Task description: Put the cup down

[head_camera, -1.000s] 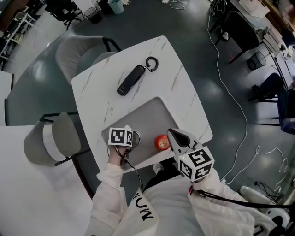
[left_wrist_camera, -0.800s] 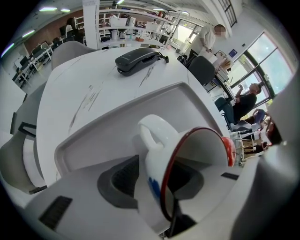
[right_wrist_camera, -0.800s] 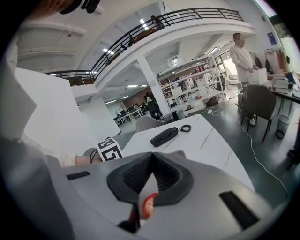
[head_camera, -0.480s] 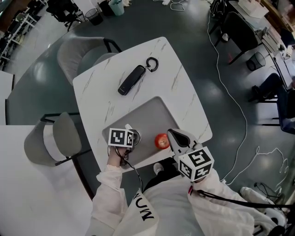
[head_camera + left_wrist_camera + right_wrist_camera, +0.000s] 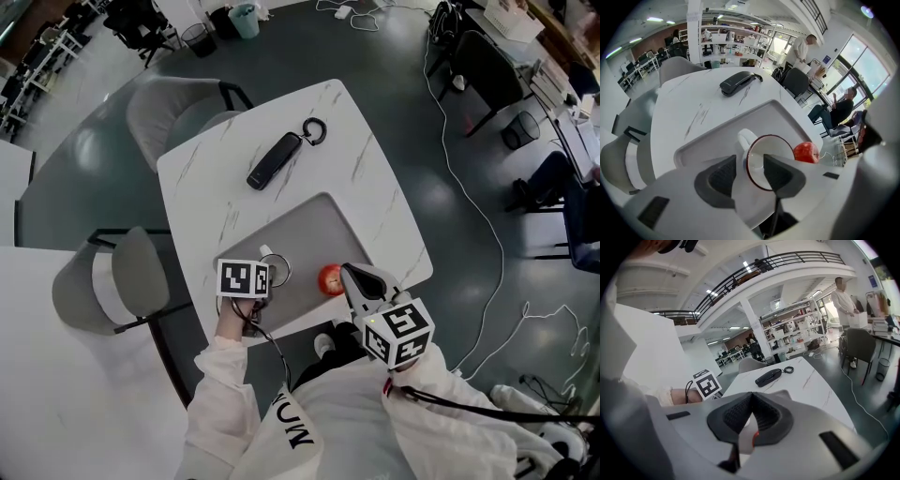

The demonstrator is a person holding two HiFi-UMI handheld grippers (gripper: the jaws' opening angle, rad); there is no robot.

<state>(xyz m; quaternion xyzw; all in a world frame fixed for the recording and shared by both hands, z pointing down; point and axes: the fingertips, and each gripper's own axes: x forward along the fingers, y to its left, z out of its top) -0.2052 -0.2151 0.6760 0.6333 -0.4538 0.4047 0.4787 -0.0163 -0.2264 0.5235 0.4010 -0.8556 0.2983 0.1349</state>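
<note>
Grey tray (image 5: 302, 228) sits on white marble table (image 5: 216, 178), near edge. Two things in it: white cup (image 5: 774, 146) w/ red rim, upright, looks empty, at tray's 7 o'clock corner in head view; red apple (image 5: 330, 278) just beside cup, at its 3 o'clock, apart from it. Cup handle points to abt 11 o'clock in left gripper view.

L gripper (image 5: 749, 161) hangs over cup, jaws just been opening, now spread wide; cup's rim shows between them but pads don't press on it, so cup is let go.

R gripper (image 5: 751, 398) is clenched, pads meeting at tips, nothing in them; hovers at apple's 4 o'clock.

Black oblong device w/ ring (image 5: 272, 161) lies on bare table at tray's 12 o'clock, well apart.
</note>
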